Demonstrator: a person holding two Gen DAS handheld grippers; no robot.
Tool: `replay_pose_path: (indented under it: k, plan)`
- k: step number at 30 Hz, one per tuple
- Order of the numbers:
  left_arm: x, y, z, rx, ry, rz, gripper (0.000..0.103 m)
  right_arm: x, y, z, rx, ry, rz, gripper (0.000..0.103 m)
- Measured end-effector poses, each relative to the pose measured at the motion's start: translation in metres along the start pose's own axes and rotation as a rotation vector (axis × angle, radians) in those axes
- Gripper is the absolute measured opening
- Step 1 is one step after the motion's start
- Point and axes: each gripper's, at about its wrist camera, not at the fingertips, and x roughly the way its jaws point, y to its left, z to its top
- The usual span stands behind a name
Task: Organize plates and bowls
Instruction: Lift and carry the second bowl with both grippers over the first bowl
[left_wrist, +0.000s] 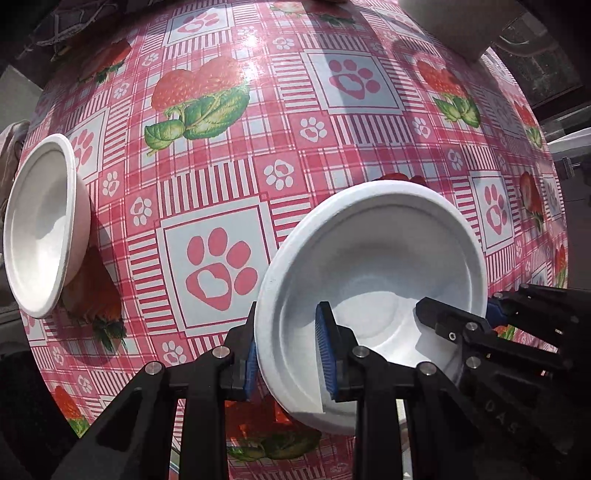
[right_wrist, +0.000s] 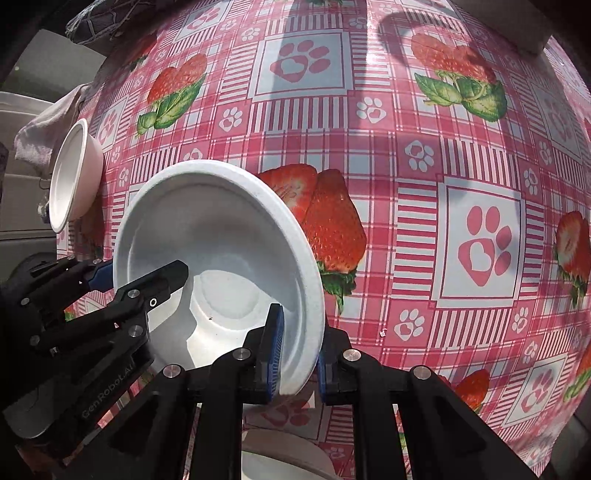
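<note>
A white foam bowl (left_wrist: 373, 258) is held above the table between both grippers. My left gripper (left_wrist: 290, 354) straddles its near-left rim, one blue pad inside, one outside. My right gripper (right_wrist: 299, 350) straddles the opposite rim of the same bowl (right_wrist: 218, 236) the same way. The right gripper also shows in the left wrist view (left_wrist: 454, 317), and the left gripper in the right wrist view (right_wrist: 136, 280). A second white bowl (left_wrist: 40, 229) stands at the table's left edge; it also shows in the right wrist view (right_wrist: 72, 173).
The table wears a pink checked cloth (left_wrist: 229, 184) with paw prints and strawberries. A white box (left_wrist: 454, 22) stands at the far right. Grey cloth (right_wrist: 48, 129) lies off the left edge. Another white dish (right_wrist: 284, 461) shows under my right gripper.
</note>
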Motion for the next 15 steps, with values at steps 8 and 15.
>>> replay_pose_path:
  k: [8, 15]
  plan:
    - [0.008, -0.006, -0.06, -0.032, 0.006, -0.016, 0.03, 0.003, 0.002, -0.051, 0.0, -0.008, -0.013, 0.017]
    - [0.0, 0.016, -0.061, -0.065, 0.016, -0.025, 0.03, -0.008, 0.01, -0.061, 0.002, -0.035, -0.004, 0.017]
